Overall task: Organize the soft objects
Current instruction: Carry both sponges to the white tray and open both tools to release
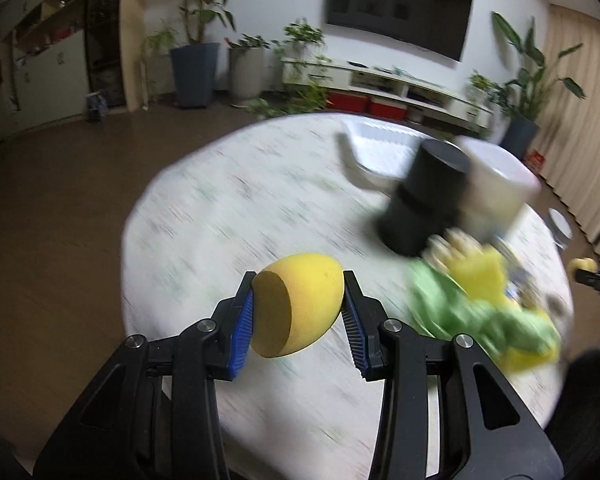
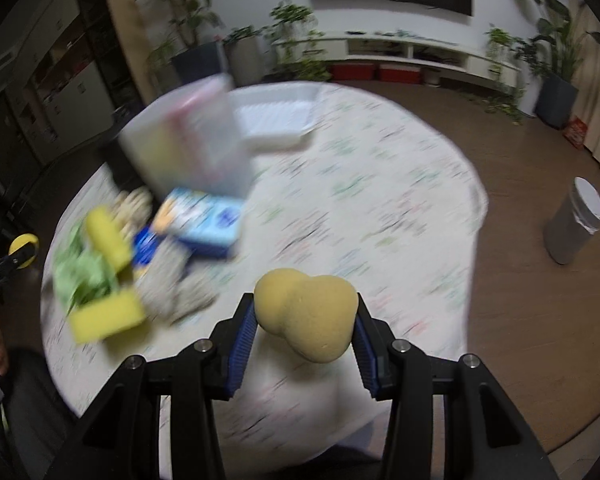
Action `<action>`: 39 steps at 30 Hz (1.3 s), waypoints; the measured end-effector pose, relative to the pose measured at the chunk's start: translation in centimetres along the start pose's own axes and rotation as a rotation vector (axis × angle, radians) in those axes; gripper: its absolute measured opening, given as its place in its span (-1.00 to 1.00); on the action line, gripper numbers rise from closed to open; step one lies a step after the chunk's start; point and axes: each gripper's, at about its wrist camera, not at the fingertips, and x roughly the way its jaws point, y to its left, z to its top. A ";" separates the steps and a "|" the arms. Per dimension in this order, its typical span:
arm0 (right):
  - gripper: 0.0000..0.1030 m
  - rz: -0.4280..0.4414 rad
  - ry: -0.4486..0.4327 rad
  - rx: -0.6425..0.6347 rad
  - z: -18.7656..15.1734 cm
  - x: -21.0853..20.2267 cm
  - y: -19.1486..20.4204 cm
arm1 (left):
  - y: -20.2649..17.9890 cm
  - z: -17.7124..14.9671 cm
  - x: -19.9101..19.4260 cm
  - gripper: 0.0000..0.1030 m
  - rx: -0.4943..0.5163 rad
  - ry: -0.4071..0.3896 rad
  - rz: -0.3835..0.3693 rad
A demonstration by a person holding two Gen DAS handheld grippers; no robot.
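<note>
My left gripper (image 1: 298, 312) is shut on a yellow egg-shaped sponge with a flat cut face (image 1: 296, 304), held above the round table (image 1: 220, 200). My right gripper (image 2: 305, 330) is shut on a tan peanut-shaped sponge (image 2: 308, 312), also above the table (image 2: 380, 184). A blurred pile of soft things lies on the table: green cloth (image 1: 480, 316) (image 2: 82, 276), yellow block sponges (image 1: 480, 276) (image 2: 108, 318) and a grey cloth (image 2: 172, 284).
A black cylinder (image 1: 424, 196) and a clear plastic bin (image 1: 500, 184) (image 2: 188, 140) stand behind the pile. A white tray (image 1: 380, 148) (image 2: 276, 120) sits at the far edge. A blue-and-white pack (image 2: 204, 220) lies by the pile. A grey waste bin (image 2: 576, 224) stands on the floor.
</note>
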 end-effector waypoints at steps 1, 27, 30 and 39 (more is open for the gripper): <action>-0.07 -0.014 -0.006 0.012 0.8 0.2 -0.9 | 0.7 0.8 0.4 -0.27 -0.001 -0.010 0.004; -0.06 0.062 0.002 -0.228 23.8 14.7 0.1 | -12.5 20.3 19.6 -0.26 0.490 0.084 -0.162; -0.06 0.073 0.043 -0.280 24.9 17.3 1.7 | -13.5 20.2 22.0 -0.26 0.537 0.129 -0.161; -0.06 0.095 0.130 -0.380 25.5 22.8 4.2 | -14.8 18.4 26.6 -0.25 0.610 0.221 -0.204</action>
